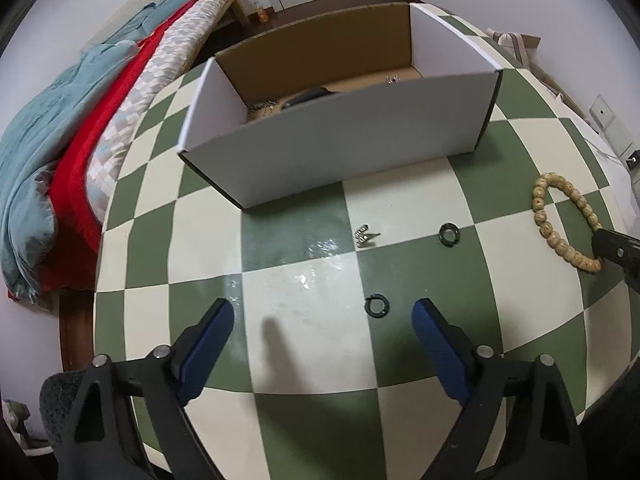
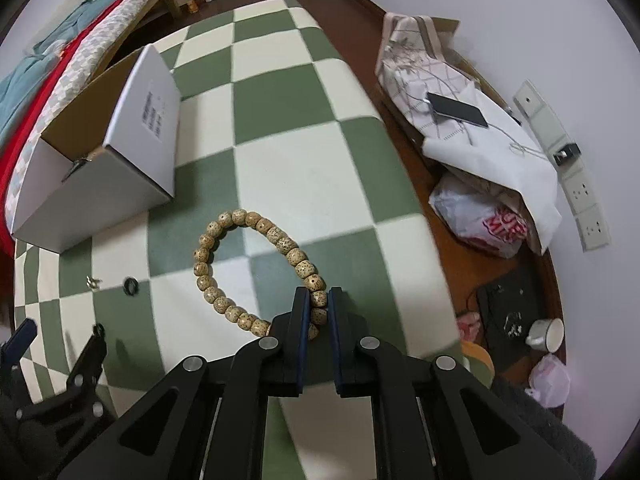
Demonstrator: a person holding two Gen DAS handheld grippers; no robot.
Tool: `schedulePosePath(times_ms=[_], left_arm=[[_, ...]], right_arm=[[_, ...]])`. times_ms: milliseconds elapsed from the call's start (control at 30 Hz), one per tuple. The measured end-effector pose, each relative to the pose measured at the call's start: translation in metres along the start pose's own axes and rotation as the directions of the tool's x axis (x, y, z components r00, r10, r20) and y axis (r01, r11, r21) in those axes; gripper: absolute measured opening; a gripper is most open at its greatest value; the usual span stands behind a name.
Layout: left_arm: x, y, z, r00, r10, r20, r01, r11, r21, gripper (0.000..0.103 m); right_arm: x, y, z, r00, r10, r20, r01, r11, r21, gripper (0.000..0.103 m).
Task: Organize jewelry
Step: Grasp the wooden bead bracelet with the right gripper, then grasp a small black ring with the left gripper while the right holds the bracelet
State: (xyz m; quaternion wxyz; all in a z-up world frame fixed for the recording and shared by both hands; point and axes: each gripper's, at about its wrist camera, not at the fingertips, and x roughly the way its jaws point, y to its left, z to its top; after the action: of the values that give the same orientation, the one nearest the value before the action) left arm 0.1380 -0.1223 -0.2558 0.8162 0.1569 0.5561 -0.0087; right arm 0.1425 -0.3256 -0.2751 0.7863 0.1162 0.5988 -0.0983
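A tan beaded bracelet [image 2: 248, 264] lies on the green-and-cream checkered table [image 2: 288, 168]. My right gripper [image 2: 319, 300] is shut on the bracelet's near beads. The bracelet also shows in the left wrist view [image 1: 560, 220] at the right, with the right gripper's tip [image 1: 612, 246] on it. My left gripper [image 1: 323, 314] is open and empty above the table. A black ring [image 1: 377, 305] lies between its fingertips, nearer the right finger. A second black ring [image 1: 449, 234] and a small silver earring [image 1: 365, 236] lie beyond. An open white box [image 1: 340, 136] holds some jewelry.
A bed with red and teal blankets [image 1: 60, 152] runs along the table's left side. To the right on the floor are bags [image 2: 480, 216], a phone [image 2: 458, 110] on white cloth, a mug [image 2: 546, 334] and wall sockets [image 2: 588, 200].
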Motion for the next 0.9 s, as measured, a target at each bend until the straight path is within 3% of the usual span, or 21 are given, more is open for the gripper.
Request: schedulePosePath(times_ms=[100, 233, 333, 400, 467, 900], left_arm=[[0.002, -0.002, 0.001, 1.000, -0.013, 0.000, 0.013, 1.000, 0.005, 0.086], [0.002, -0.004, 0.002, 0.999, -0.049, 0.007, 0.049, 0.999, 0.003, 0.073], [0.001, -0.004, 0.003, 0.995, -0.101, 0.013, 0.101, 0.995, -0.004, 0.050], [0.000, -0.006, 0.003, 0.992, -0.126, 0.016, 0.126, 0.992, 0.001, 0.027], [-0.002, -0.011, 0.002, 0.989, -0.146, 0.015, 0.146, 0.989, 0.016, 0.010], [-0.010, -0.003, 0.001, 0.988, -0.155, 0.026, 0.155, 0.988, 0.009, 0.010]], right_arm=[[-0.004, -0.006, -0.006, 1.000, 0.003, 0.002, -0.004, 1.000, 0.016, 0.010], [-0.004, -0.008, -0.006, 1.000, 0.004, 0.003, -0.004, 1.000, 0.023, 0.010], [-0.004, -0.007, -0.006, 1.000, 0.005, 0.002, -0.005, 1.000, 0.024, 0.010], [-0.004, -0.007, -0.006, 1.000, 0.007, 0.002, -0.007, 1.000, 0.026, 0.010], [-0.005, -0.007, -0.006, 1.000, 0.007, 0.001, -0.007, 1.000, 0.025, 0.010], [-0.023, -0.002, -0.009, 0.998, 0.058, 0.039, -0.059, 0.998, 0.031, 0.010]])
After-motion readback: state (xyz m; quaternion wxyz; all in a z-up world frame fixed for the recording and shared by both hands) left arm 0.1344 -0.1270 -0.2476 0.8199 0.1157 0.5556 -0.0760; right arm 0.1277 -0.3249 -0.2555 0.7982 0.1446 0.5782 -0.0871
